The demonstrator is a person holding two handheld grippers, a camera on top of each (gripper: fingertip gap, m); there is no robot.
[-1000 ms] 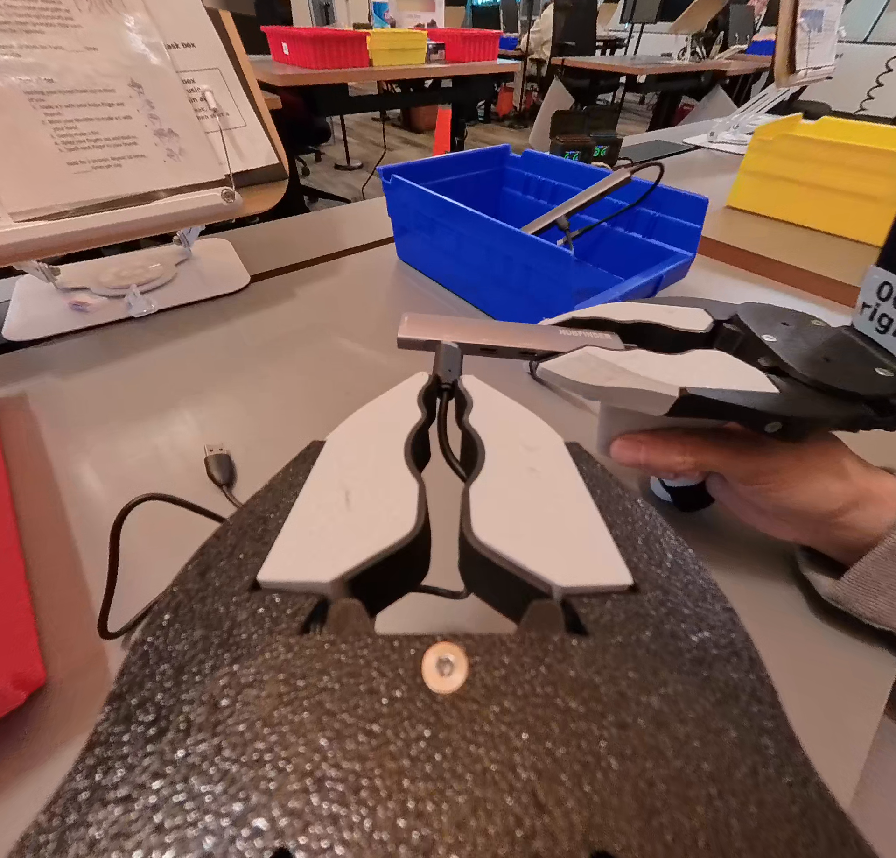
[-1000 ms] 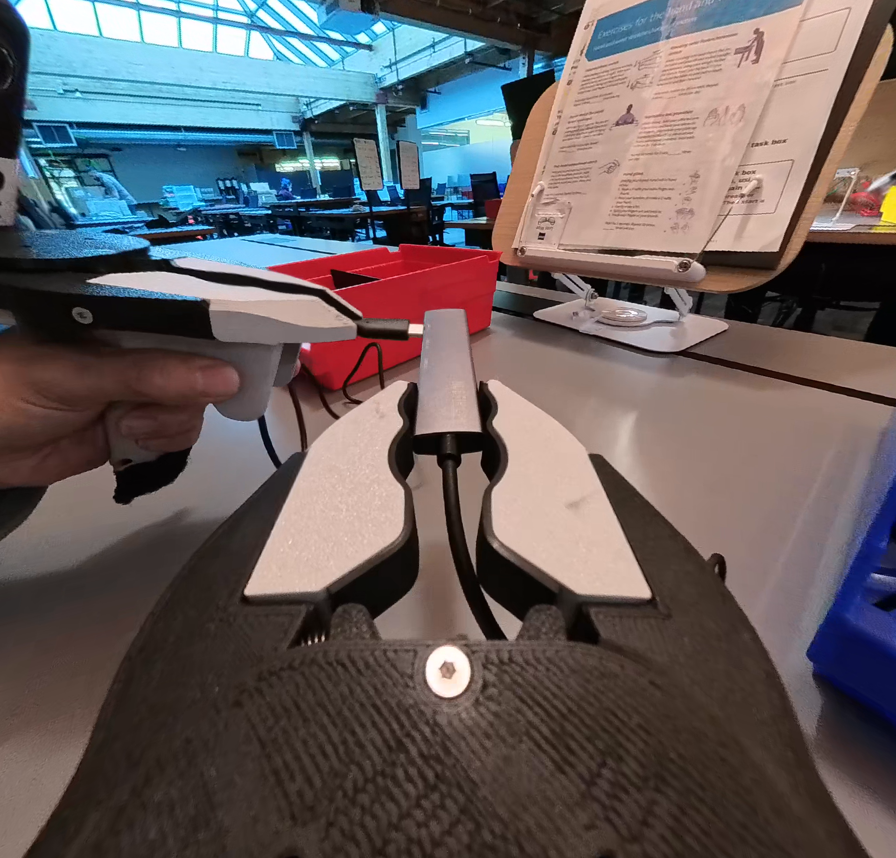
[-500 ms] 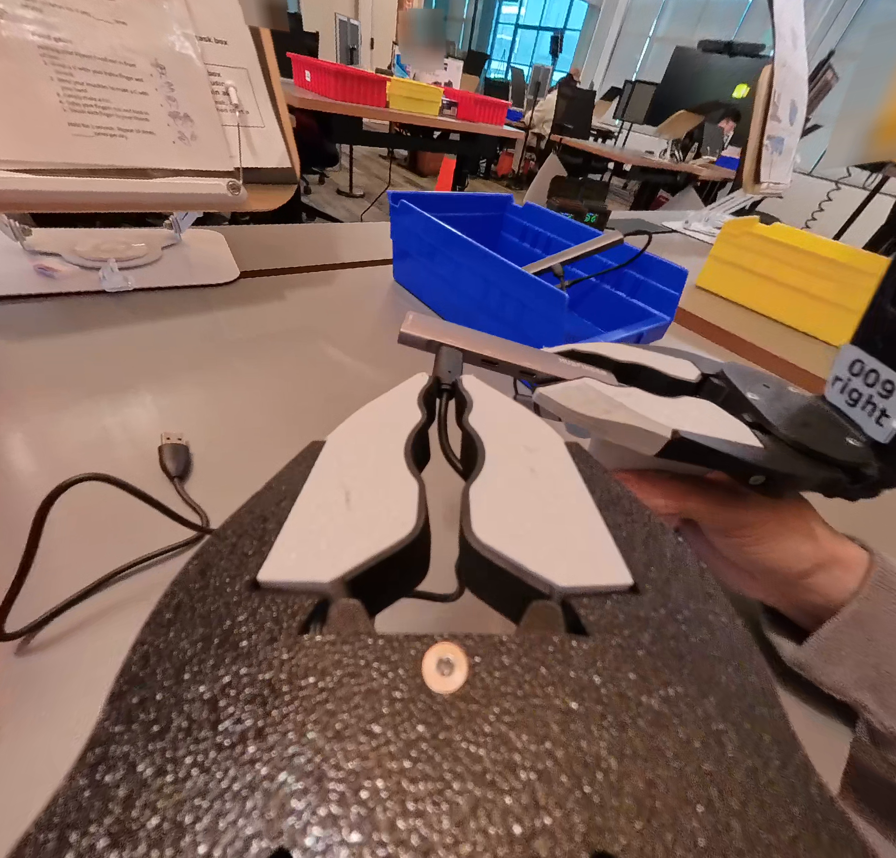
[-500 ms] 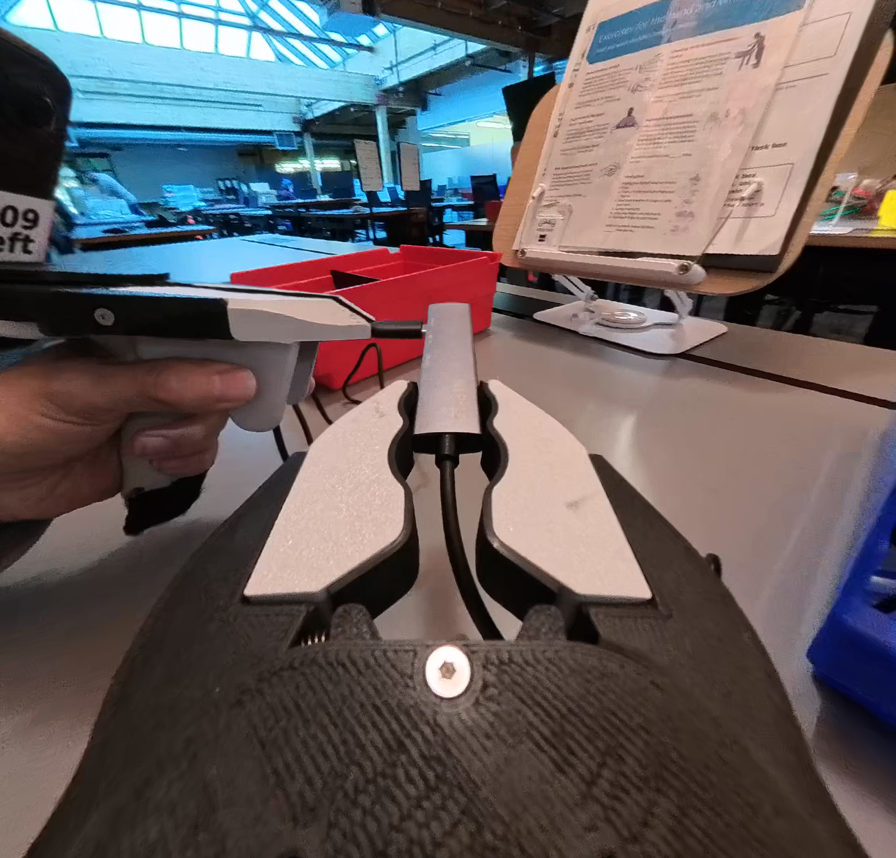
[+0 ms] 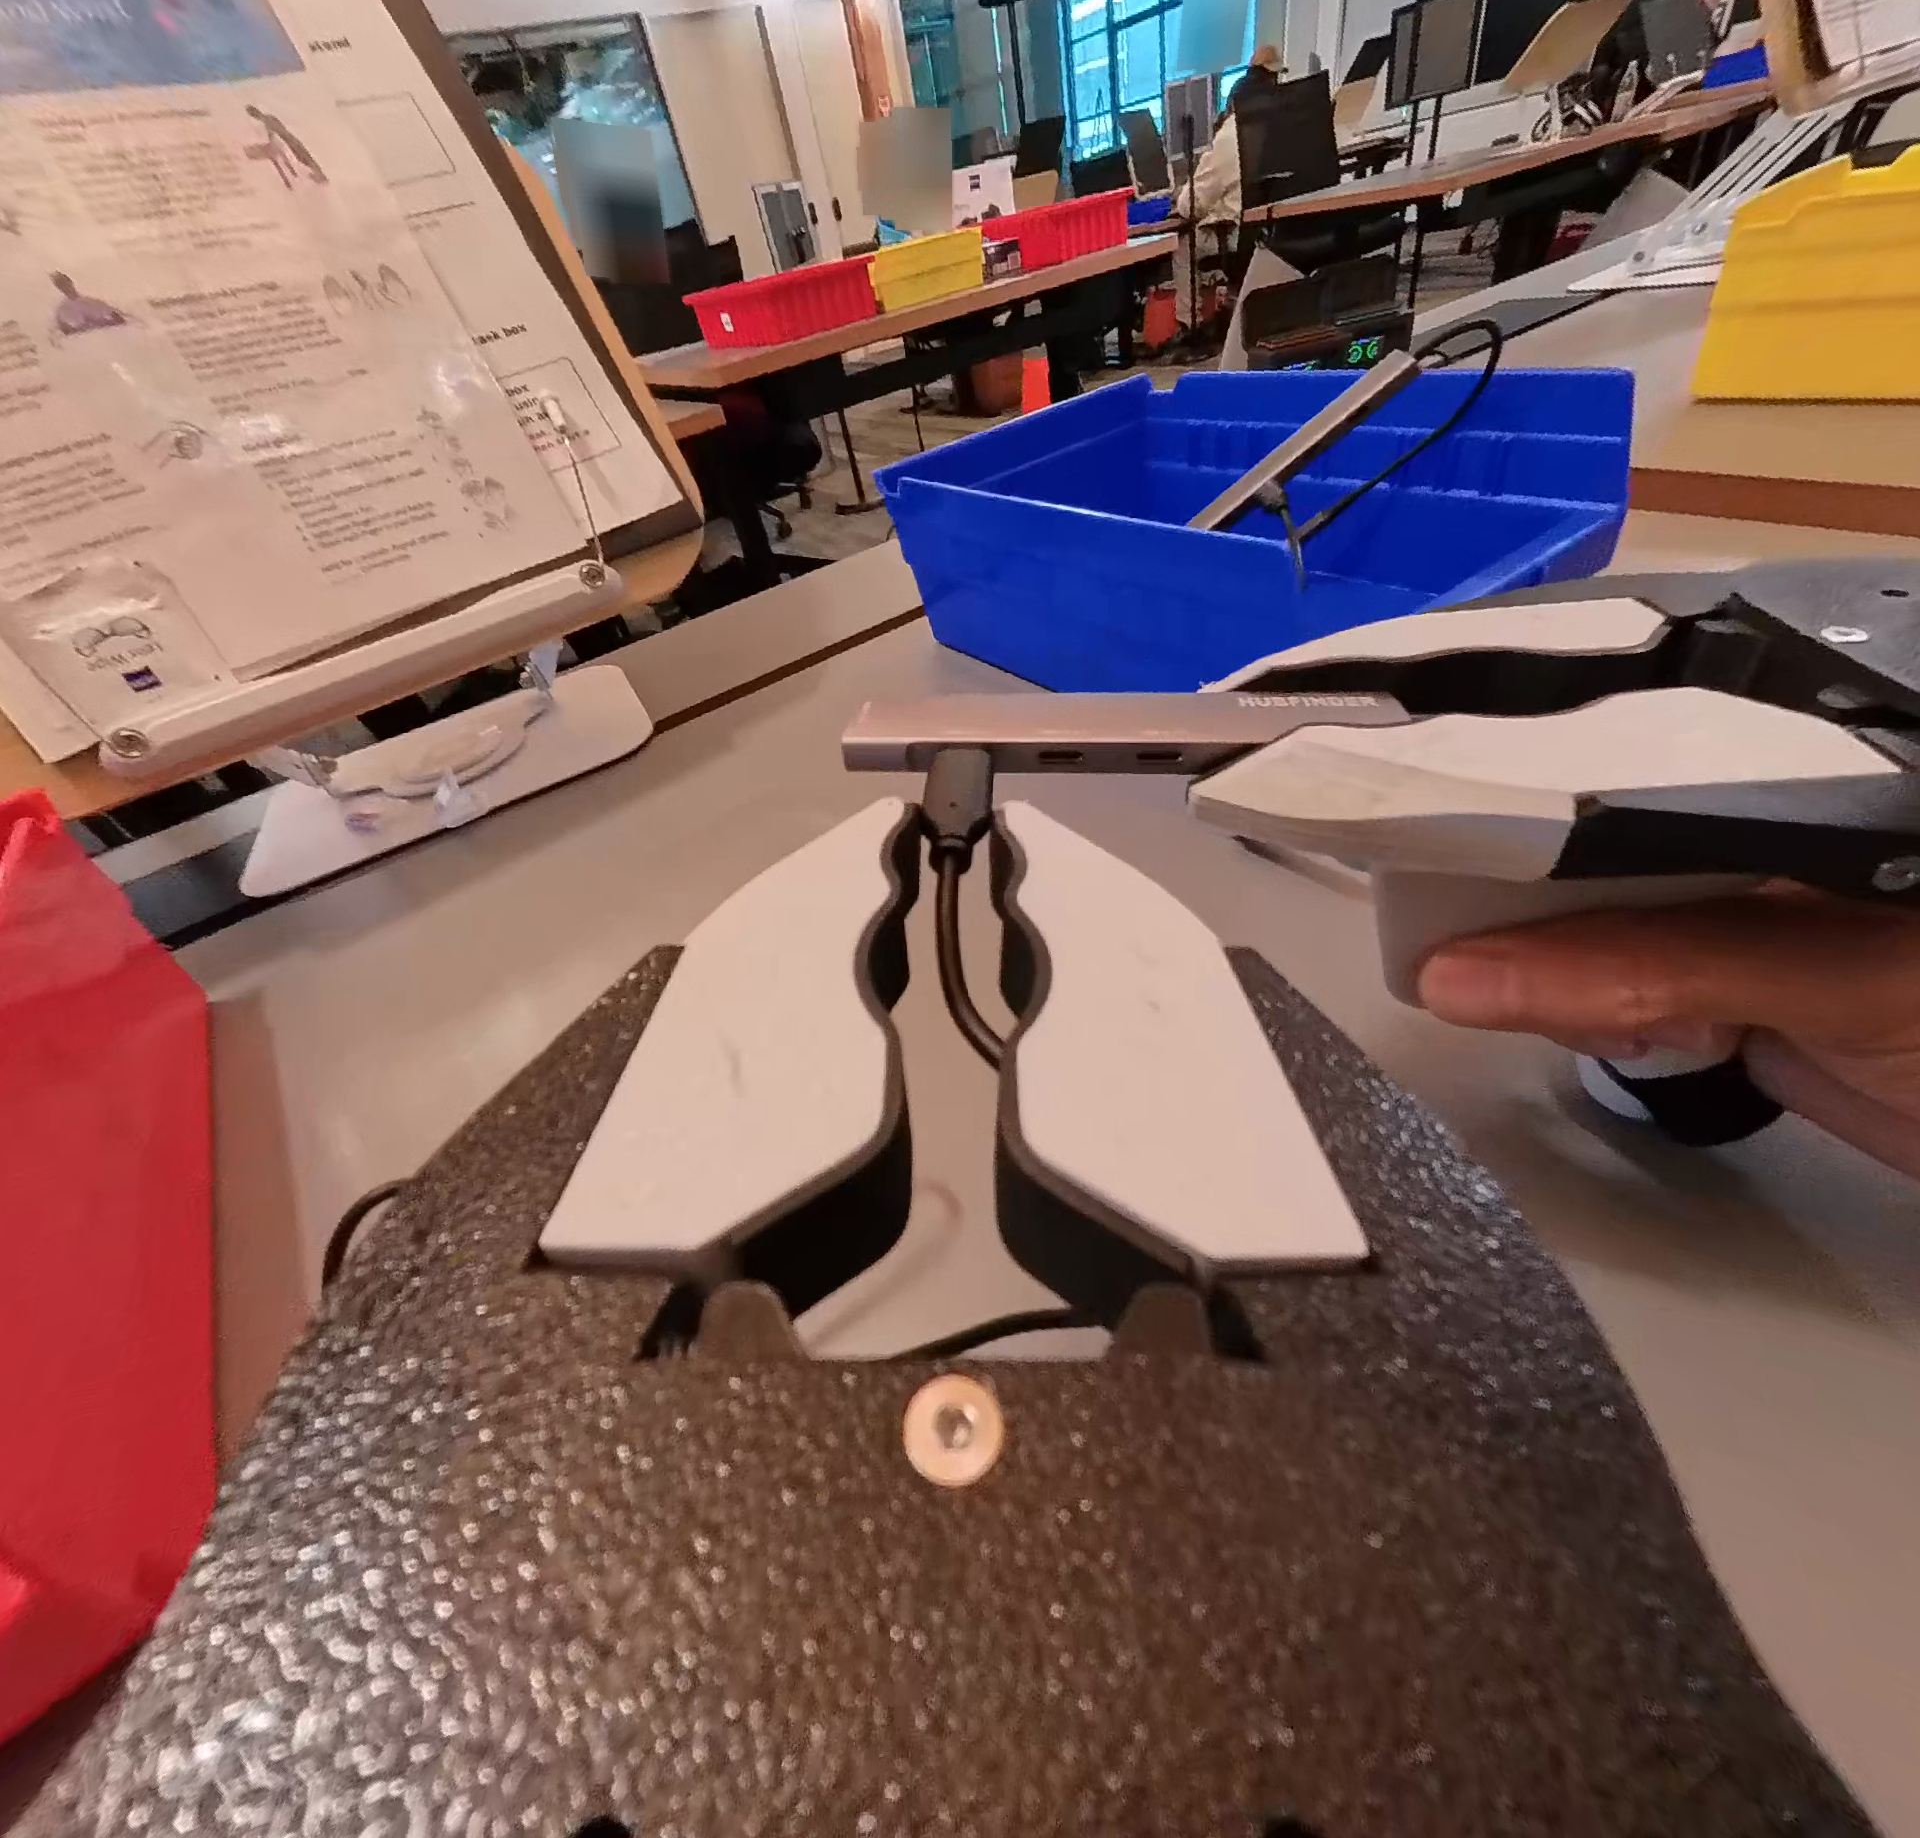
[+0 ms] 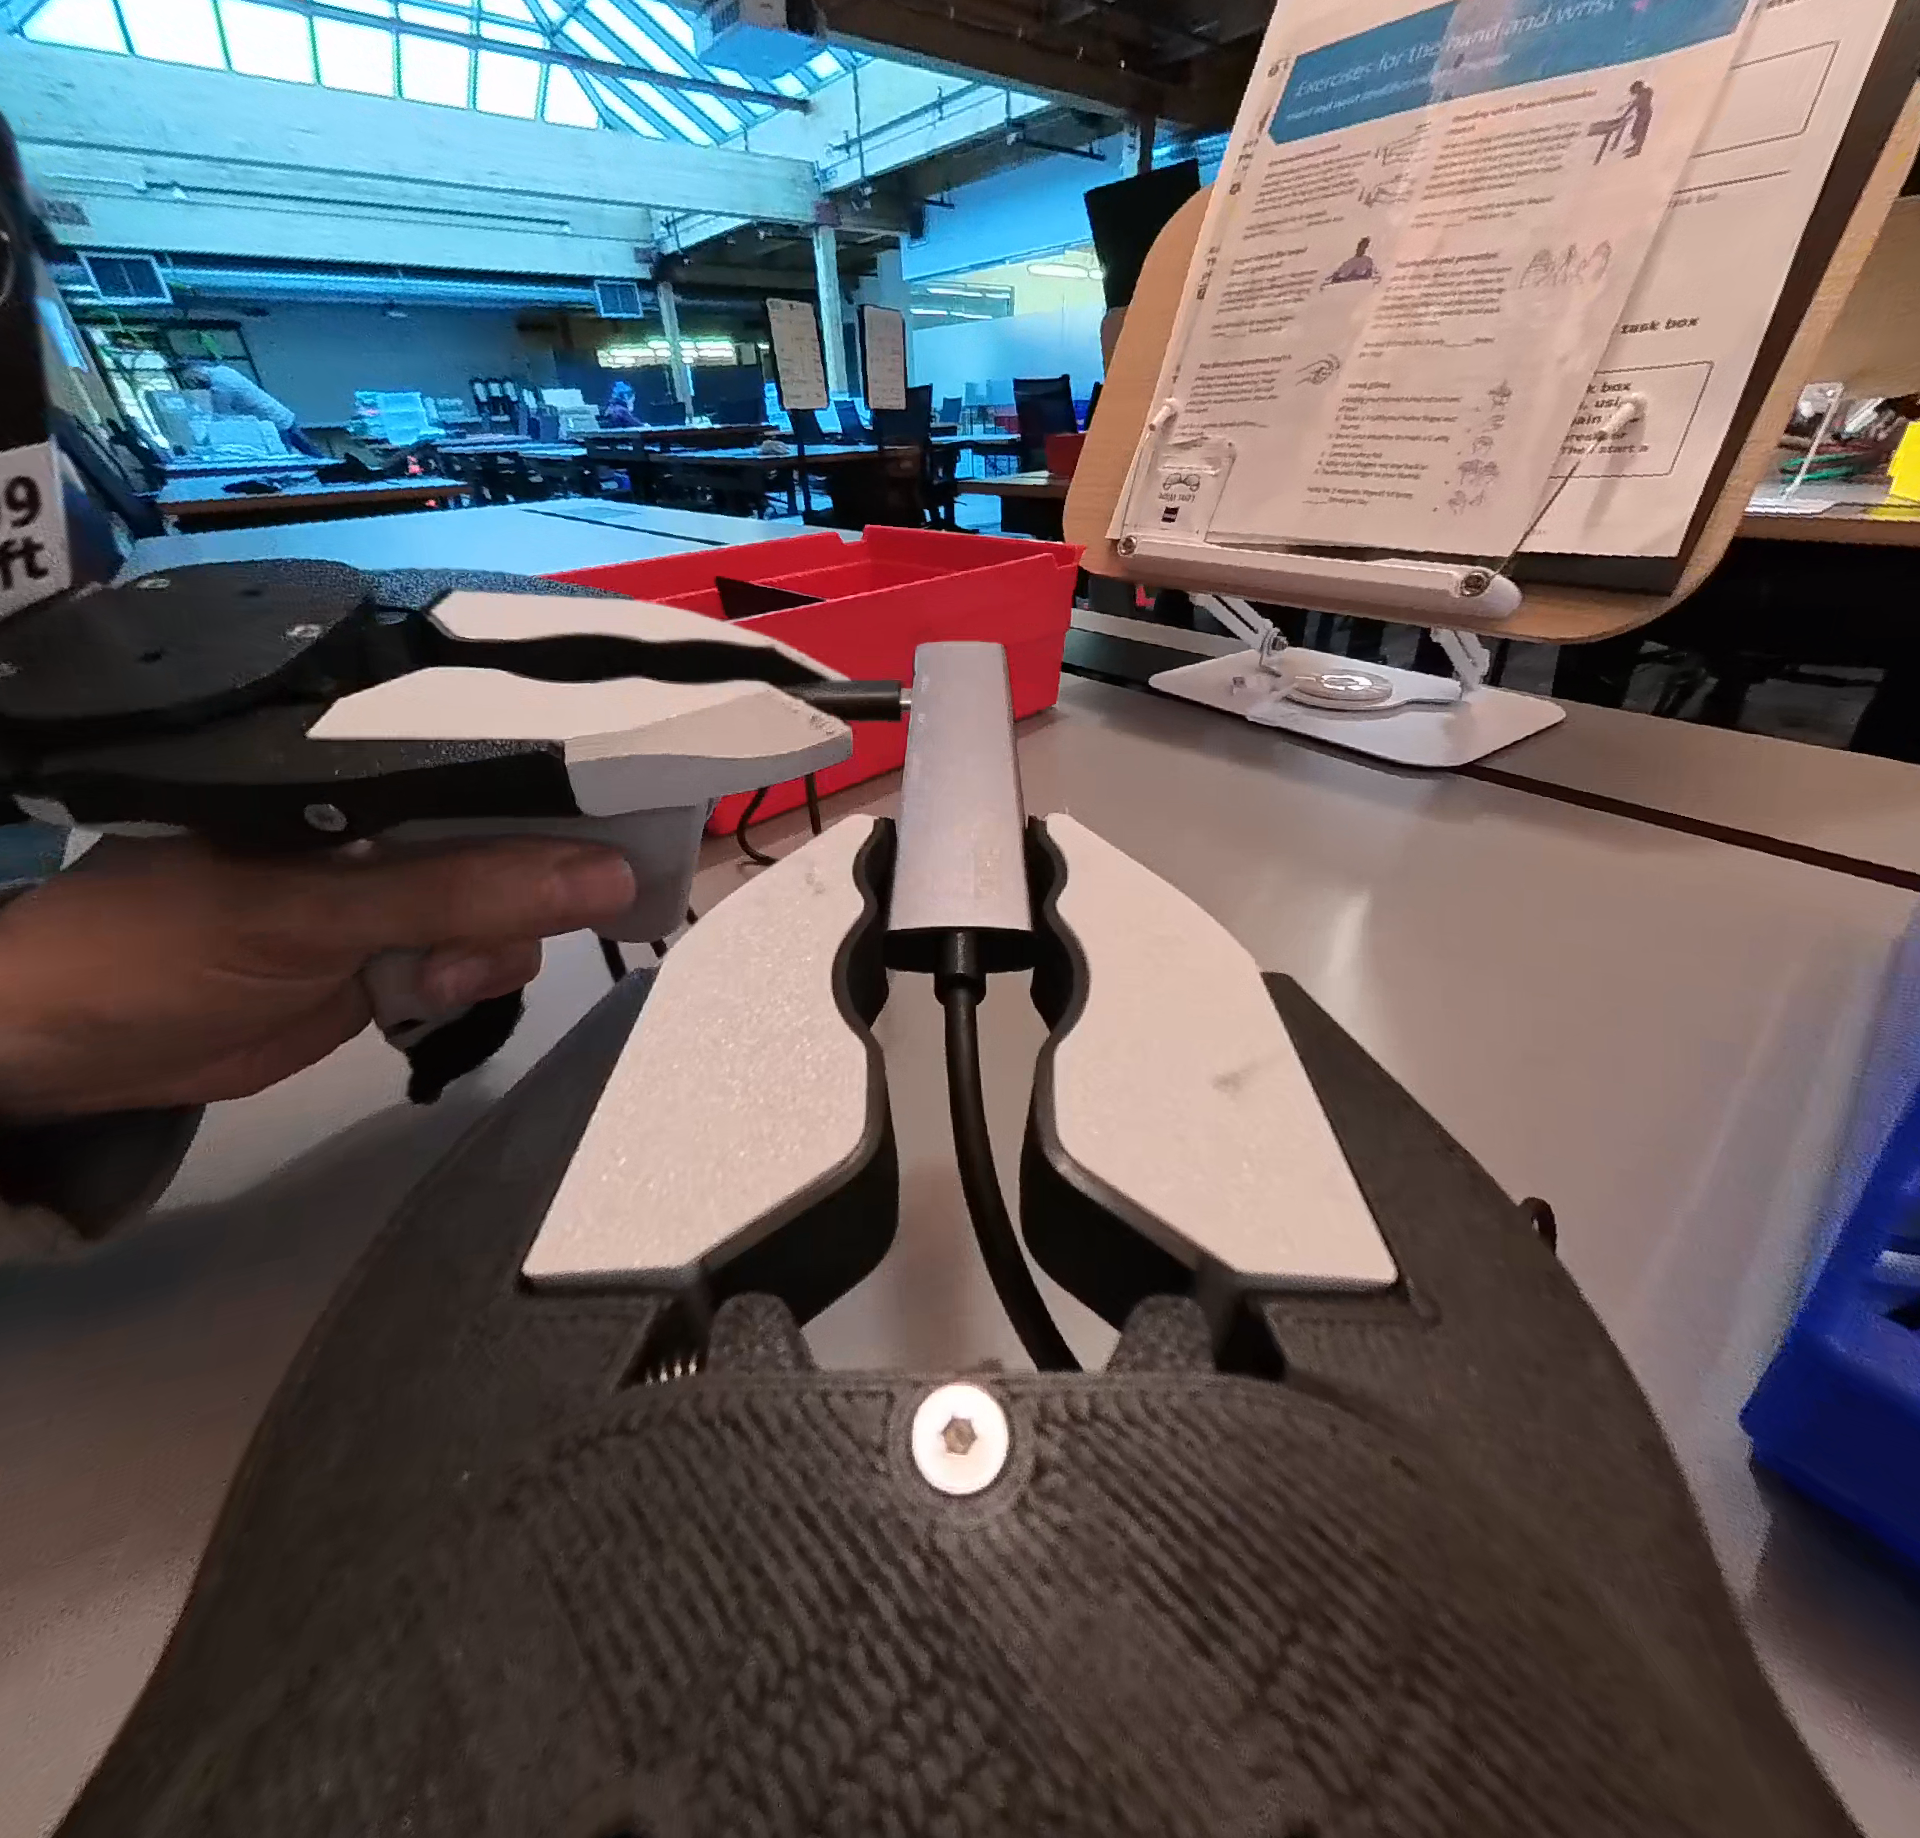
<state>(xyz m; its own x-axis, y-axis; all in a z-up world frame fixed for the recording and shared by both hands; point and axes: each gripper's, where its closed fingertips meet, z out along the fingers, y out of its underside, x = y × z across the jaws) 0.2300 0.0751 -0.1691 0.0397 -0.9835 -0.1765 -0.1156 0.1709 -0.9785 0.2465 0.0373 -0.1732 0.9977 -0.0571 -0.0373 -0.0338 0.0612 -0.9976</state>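
Observation:
My right gripper is shut on a grey metal hub that points forward; the hub's black cable runs back between the fingers. My left gripper is shut on a black cable plug. The plug sits against a port in the side of the hub. In the left wrist view the right gripper comes in from the right, level above the table. In the right wrist view the left gripper comes in from the left with the plug at the hub's side.
A blue bin behind the hub holds another grey hub with its cable. A red bin is on the left, also seen at the left wrist view's edge. A paper stand and a yellow bin stand on the grey table. My right fingertips sit around 5 cm from my left ones.
Both grippers stay shut and the plug stays at the hub. The left view has swung left: the paper stand and red bin loom nearer, and the loose cable end has left view.

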